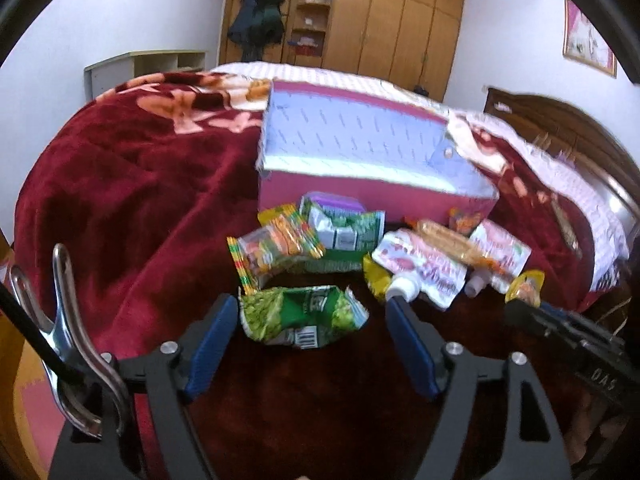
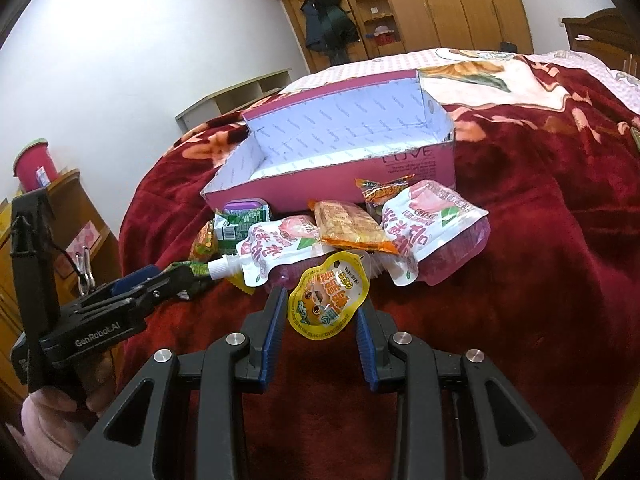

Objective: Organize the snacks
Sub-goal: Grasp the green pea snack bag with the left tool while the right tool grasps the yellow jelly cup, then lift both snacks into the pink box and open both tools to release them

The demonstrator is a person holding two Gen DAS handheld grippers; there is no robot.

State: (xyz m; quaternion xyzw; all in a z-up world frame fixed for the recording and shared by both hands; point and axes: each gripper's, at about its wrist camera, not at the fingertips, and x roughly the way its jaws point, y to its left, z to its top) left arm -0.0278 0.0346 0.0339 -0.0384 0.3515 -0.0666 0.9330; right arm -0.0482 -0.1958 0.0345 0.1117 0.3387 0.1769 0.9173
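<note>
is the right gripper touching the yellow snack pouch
Cannot tell. In the right wrist view the yellow pouch sits between the open jaws of the right gripper, its edges meeting both blue pads without a plain gap or squeeze.

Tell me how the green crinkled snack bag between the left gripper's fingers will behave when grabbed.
The green snack bag looks creased and puffy, so it will likely crumple and feel light. Its glossy film may slip. The left gripper stands open around it.

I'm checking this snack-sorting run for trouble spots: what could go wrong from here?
The left claw is open around a crinkled green snack bag; closing may crush its contents. The yellow pouch between the right claw fingers touches the peach drink pouches, so lifting could drag them. The pink box sits on soft blanket and may shift.
</note>
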